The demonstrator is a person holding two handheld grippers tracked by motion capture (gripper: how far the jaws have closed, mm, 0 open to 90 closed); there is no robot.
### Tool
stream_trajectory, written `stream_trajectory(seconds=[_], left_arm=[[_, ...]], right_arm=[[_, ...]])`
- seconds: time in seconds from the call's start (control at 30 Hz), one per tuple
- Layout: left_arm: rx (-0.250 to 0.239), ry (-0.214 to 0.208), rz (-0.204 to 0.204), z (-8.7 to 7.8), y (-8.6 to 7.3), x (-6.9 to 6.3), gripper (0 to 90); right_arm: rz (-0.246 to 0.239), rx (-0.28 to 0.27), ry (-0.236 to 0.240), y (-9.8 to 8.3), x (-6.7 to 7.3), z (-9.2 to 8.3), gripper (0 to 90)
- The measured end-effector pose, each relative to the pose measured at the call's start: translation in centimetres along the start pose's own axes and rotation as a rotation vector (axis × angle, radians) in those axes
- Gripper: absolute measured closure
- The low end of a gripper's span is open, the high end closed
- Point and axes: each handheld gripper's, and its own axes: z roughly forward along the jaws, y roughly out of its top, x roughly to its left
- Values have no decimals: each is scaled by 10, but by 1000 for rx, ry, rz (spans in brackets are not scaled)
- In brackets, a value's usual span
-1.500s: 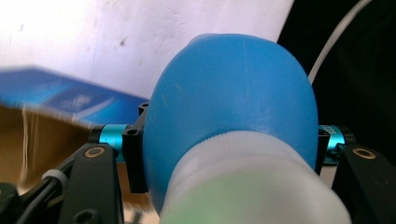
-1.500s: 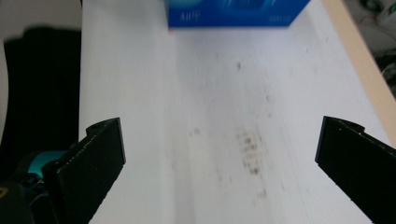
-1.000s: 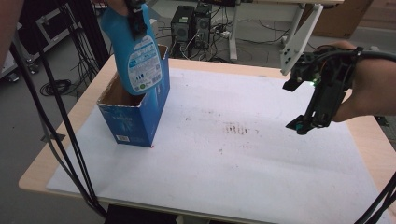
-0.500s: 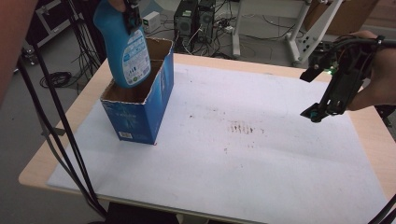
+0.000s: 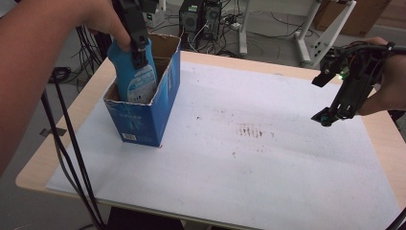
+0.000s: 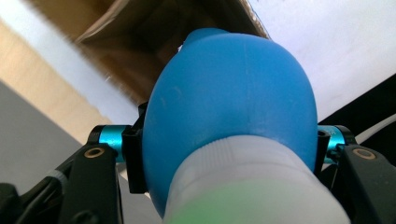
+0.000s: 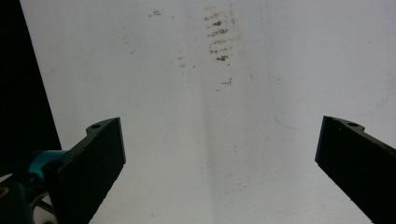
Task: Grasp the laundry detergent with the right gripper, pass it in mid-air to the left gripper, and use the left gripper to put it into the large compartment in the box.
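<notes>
Our left gripper (image 5: 136, 40), jaws clamped on the blue bottle (image 5: 136, 79), has lowered it partway into the open box (image 5: 143, 120); release comes next. Right gripper (image 5: 335, 112) jaws wide, empty.

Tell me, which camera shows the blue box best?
The high view: the whole blue box stands on the table there, open top and printed front. The left gripper view catches just its brown inside behind the bottle.

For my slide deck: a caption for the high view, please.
Left gripper lowers a blue bottle into an open blue box; right gripper hangs open.
</notes>
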Motion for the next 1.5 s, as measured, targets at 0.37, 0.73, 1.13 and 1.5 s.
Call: stream_trajectory(seconds=[0.37,0.73,1.13,1.5], left_arm=[[10,23,191,51,4,-4,377],[16,10,224,78,3,-4,375],[3,-27,218,66,5,-1,302],[6,-31,207,43,5,-1,233]], right_arm=[[24,15,7,-4,-10,10,6],[26,20,8,-4,-10,13,6],[29,22,9,-5,-10,16,6],[26,10,13,-6,-13,15,6]])
